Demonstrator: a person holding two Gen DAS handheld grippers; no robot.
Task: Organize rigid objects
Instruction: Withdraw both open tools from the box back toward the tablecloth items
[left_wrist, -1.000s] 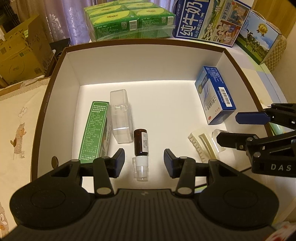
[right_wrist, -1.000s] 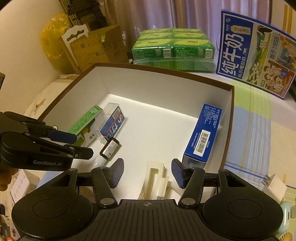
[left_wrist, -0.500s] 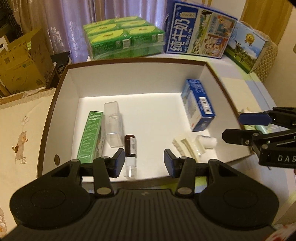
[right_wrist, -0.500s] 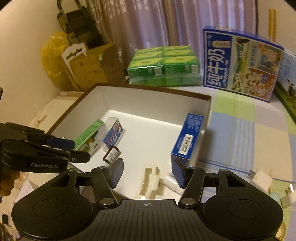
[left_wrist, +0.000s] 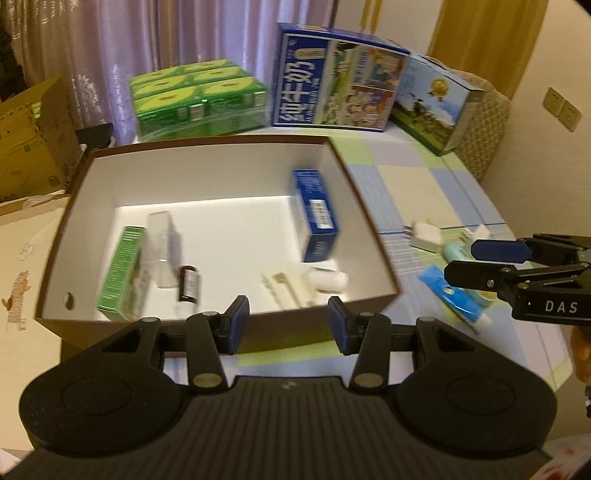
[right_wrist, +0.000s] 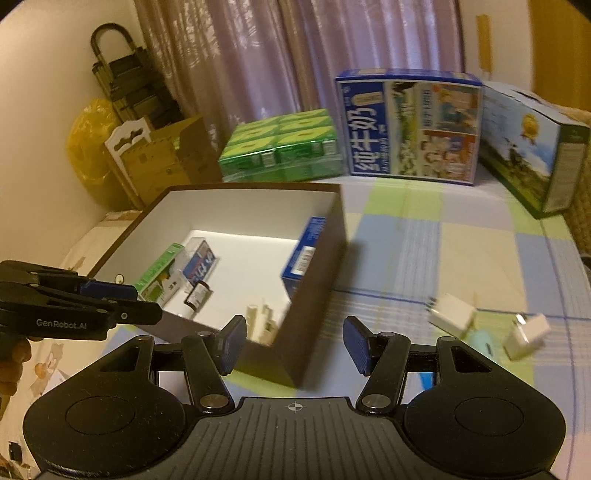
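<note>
A brown box with white inside (left_wrist: 369, 221) (right_wrist: 317, 280) holds a green carton (left_wrist: 122, 271), a clear case (left_wrist: 162, 254), a brown vial (left_wrist: 188, 284), a blue carton (left_wrist: 316, 216), a cream clip (left_wrist: 280, 290) and a white cylinder (left_wrist: 328, 280). My left gripper (left_wrist: 284, 325) is open and empty, above the box's near edge. My right gripper (right_wrist: 291, 345) is open and empty, over the box's near right corner. On the cloth right of the box lie white plug adapters (right_wrist: 452, 314) (right_wrist: 528, 334), a blue tube (left_wrist: 454, 295) and a pale teal item (left_wrist: 456, 253).
At the back stand a green drinks pack (left_wrist: 195, 99), a blue milk carton case (left_wrist: 332, 92) and another printed case (left_wrist: 439, 107). Cardboard boxes (right_wrist: 166, 162) and a yellow bag (right_wrist: 88, 147) sit at the left. The checked tablecloth (right_wrist: 443, 251) spreads right of the box.
Both grippers have pulled back and up out of the box, the right one swinging right. The items on the cloth right of the box have come into view.
</note>
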